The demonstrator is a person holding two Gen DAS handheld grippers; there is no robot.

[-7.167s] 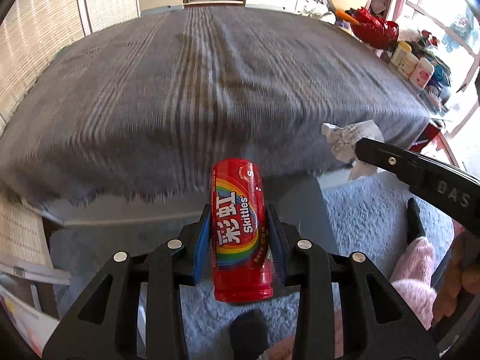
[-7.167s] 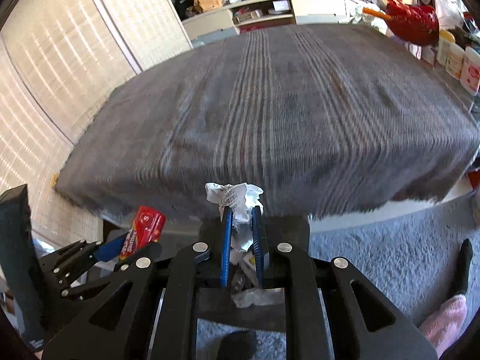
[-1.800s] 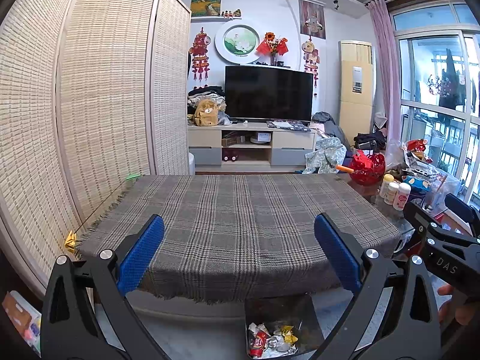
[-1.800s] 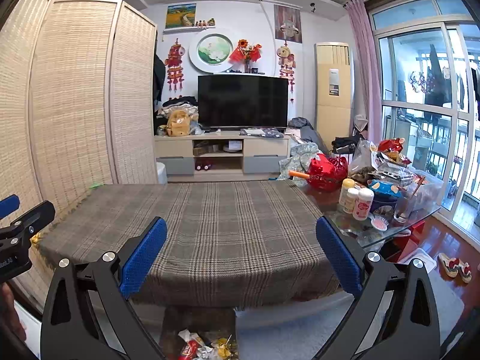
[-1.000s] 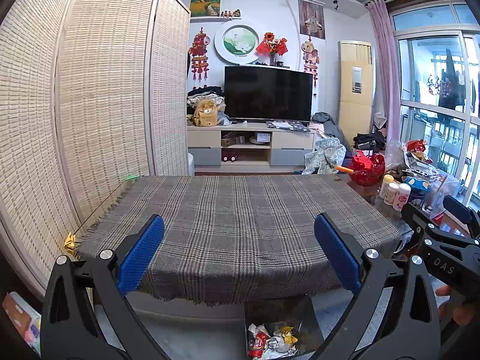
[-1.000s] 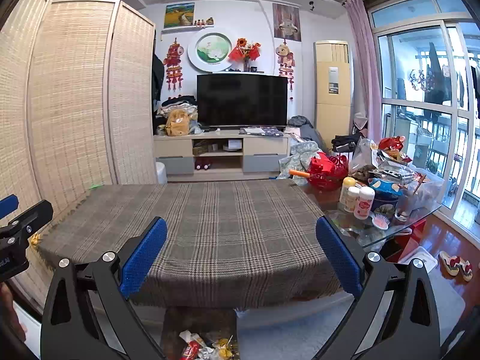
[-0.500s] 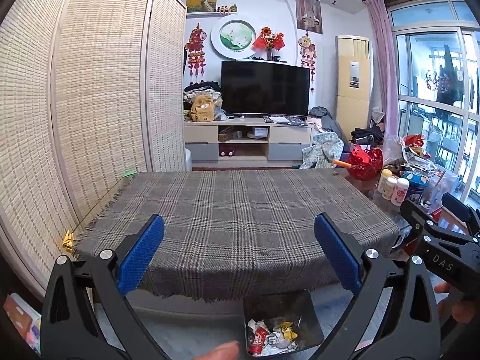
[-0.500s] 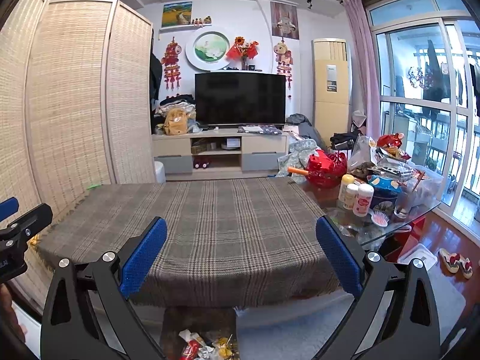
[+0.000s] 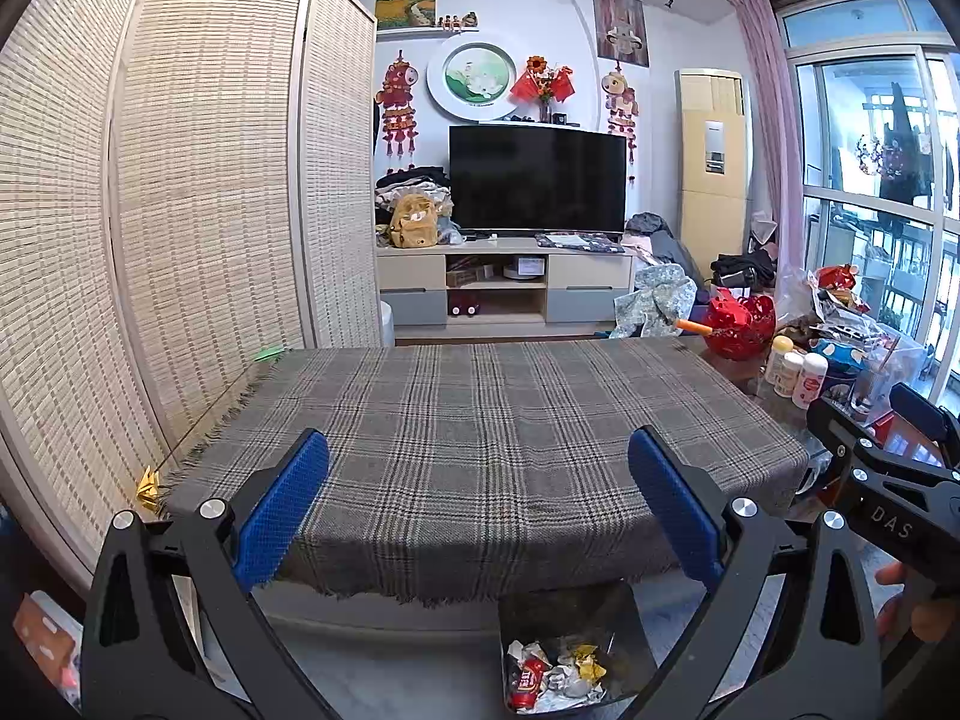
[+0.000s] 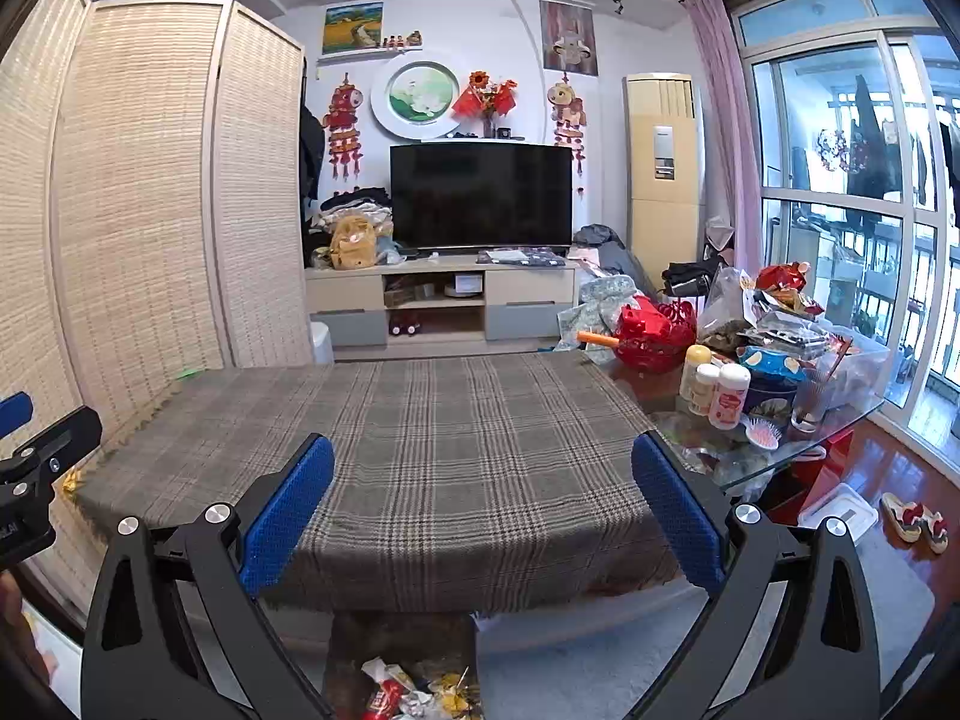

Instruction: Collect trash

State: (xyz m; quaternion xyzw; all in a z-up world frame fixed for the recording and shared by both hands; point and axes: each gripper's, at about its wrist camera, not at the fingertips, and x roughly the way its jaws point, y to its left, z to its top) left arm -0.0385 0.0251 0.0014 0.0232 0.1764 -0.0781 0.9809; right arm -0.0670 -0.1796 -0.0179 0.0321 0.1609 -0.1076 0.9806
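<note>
My left gripper [image 9: 478, 507] is open, its blue pads wide apart and nothing between them. My right gripper [image 10: 480, 510] is open the same way. Both hang in front of the plaid-covered table [image 9: 480, 420], above a dark bin [image 9: 570, 612] on the floor at its near edge. The bin holds crumpled white paper [image 9: 558, 681], a red Skittles can [image 9: 527, 681] and yellow wrappers [image 9: 585, 663]. In the right wrist view the same bin [image 10: 408, 630] shows the red can [image 10: 384, 697]. The plaid table [image 10: 432, 438] carries no trash that I can see.
Woven screens [image 9: 180, 240] stand along the left. A glass side table [image 10: 798, 444] at the right is crowded with bottles, a red basket [image 10: 654, 330] and bags. A TV stand [image 9: 504, 288] lines the far wall. Slippers [image 10: 915, 519] lie on the floor at right.
Seconds ago the left gripper held the Skittles can and the right held crumpled paper; both now lie in the bin and the grippers are open. In the last second only slight drift.
</note>
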